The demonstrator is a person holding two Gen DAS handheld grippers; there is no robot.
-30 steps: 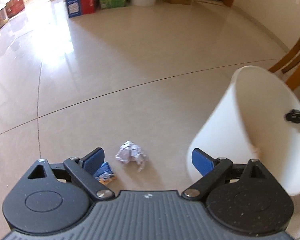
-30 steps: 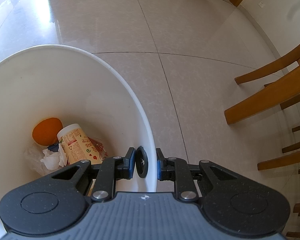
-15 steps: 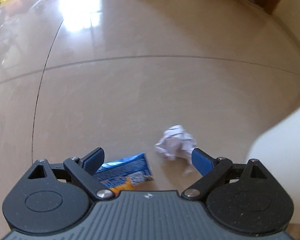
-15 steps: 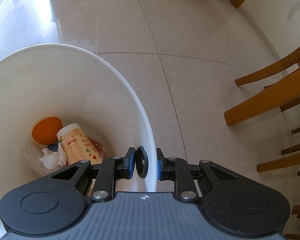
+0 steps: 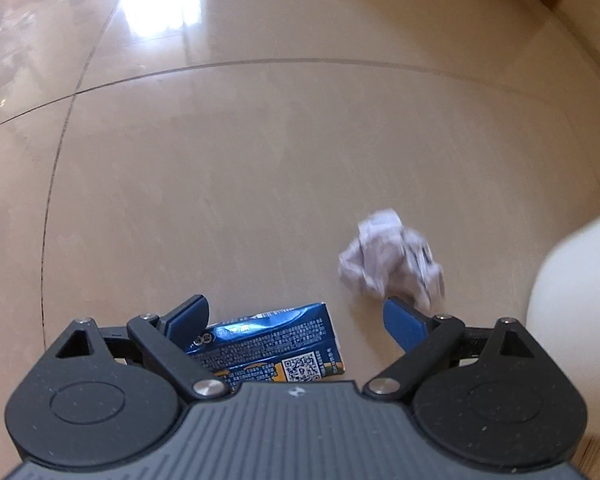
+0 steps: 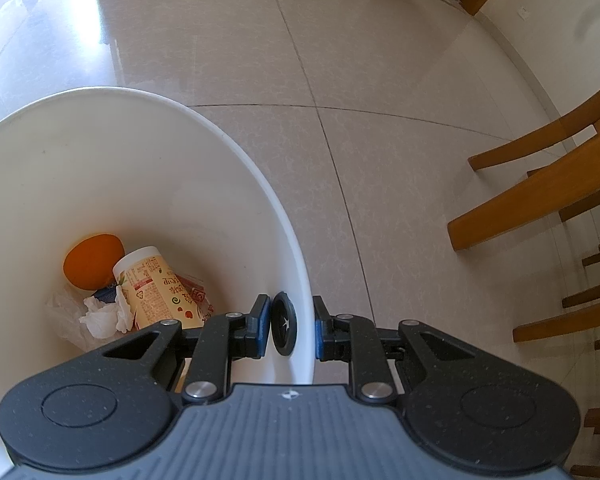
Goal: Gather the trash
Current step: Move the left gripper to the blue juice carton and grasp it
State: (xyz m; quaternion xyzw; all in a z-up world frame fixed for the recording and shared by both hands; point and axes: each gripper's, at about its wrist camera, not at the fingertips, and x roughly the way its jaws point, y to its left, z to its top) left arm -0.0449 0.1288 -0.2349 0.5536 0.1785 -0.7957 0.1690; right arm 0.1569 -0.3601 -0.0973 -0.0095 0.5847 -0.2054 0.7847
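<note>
— What does your left camera catch that the right misses?
— The floor [image 5: 260,160]: a flattened blue carton [image 5: 276,344] between my spread left fingers [image 5: 192,314], crumpled paper [image 5: 392,256] right of it.
— And the right?
— My right fingers [image 6: 260,326] pinch the white bin [image 6: 296,248] rim; an orange [image 6: 92,260] and cup [image 6: 156,288] lie inside.

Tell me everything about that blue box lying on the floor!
The flattened blue drink carton looks like printed cardboard, with small white text, a QR code and an orange patch near one end. It lies flat on the shiny beige tiled floor, between the open left gripper's jaws. The gripper's body hides its lower edge.
</note>
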